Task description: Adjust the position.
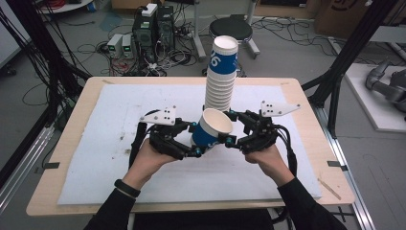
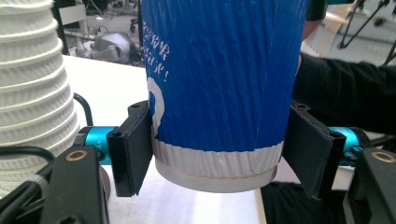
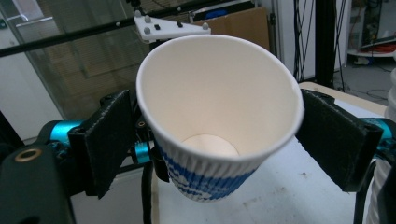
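Blue paper cup [image 3: 219, 140] empty, both grippers gripping

From above, the tilted paper cup [image 1: 212, 128] covers the foot of the cup stack [image 1: 221, 76], so where the stack meets the table cannot be seen. In the left gripper view the cup's [image 2: 219, 84] top runs off the upper edge, and its print is cut short. The stack [image 2: 32, 88] there is clipped by the left edge. In the right gripper view the cup [image 3: 219, 116] hides most of the left gripper [image 3: 149, 154] behind it
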A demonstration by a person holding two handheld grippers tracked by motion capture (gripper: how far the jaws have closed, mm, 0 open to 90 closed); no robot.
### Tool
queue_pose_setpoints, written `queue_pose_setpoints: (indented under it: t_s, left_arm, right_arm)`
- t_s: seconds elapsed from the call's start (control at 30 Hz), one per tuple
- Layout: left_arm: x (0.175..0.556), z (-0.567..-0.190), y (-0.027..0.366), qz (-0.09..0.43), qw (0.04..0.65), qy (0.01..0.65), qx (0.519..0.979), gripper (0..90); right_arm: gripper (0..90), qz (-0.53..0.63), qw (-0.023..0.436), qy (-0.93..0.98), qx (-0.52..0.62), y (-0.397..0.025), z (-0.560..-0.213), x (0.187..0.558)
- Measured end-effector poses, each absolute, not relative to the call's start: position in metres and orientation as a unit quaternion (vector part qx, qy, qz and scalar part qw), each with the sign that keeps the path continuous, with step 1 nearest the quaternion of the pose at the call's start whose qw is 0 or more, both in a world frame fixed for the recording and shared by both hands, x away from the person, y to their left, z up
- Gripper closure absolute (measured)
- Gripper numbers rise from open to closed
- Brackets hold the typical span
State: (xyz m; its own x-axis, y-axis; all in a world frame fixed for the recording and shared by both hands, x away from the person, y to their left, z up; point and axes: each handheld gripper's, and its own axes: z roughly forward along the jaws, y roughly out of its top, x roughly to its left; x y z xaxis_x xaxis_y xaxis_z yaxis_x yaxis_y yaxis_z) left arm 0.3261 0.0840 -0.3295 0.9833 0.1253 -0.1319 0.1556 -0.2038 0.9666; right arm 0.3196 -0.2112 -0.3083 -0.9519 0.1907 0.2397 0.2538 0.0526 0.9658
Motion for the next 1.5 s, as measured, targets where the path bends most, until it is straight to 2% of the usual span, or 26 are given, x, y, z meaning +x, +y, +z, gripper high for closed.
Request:
queue_pose_setpoints:
  t_s: [0.33, 0.43, 0.47, 0.6, 0.97, 1.4, 1.5]
  left_arm:
    - [0.324, -0.330, 0.079, -0.017, 0.637, 0.080, 0.766, 30.1]
    - [0.323, -0.331, 0.076, -0.020, 0.637, 0.080, 0.766, 30.1]
    - [0.323, -0.332, 0.076, -0.021, 0.638, 0.079, 0.766, 30.2]
    - [0.322, -0.332, 0.075, -0.019, 0.627, 0.075, 0.775, 29.9]
    - [0.318, -0.327, 0.069, -0.018, 0.594, 0.085, 0.800, 22.0]
    - [0.319, -0.329, 0.066, -0.027, 0.595, 0.085, 0.798, 26.3]
    - [0.319, -0.329, 0.066, -0.031, 0.600, 0.081, 0.795, 26.3]
  right_arm:
    - [14.3, -0.681, 0.049, -0.713, -0.158, -0.203, -0.315, 0.321]
    - [17.6, -0.682, 0.054, -0.712, -0.157, -0.203, -0.315, 0.321]
    - [22.3, -0.684, 0.059, -0.712, -0.149, -0.204, -0.315, 0.321]
    - [24.5, -0.676, 0.044, -0.723, -0.136, -0.204, -0.314, 0.320]
    - [25.3, -0.617, 0.022, -0.778, -0.119, -0.193, -0.310, 0.317]
    - [25.1, -0.599, 0.031, -0.791, -0.117, -0.185, -0.312, 0.316]
    - [21.6, -0.605, 0.033, -0.787, -0.117, -0.185, -0.312, 0.316]
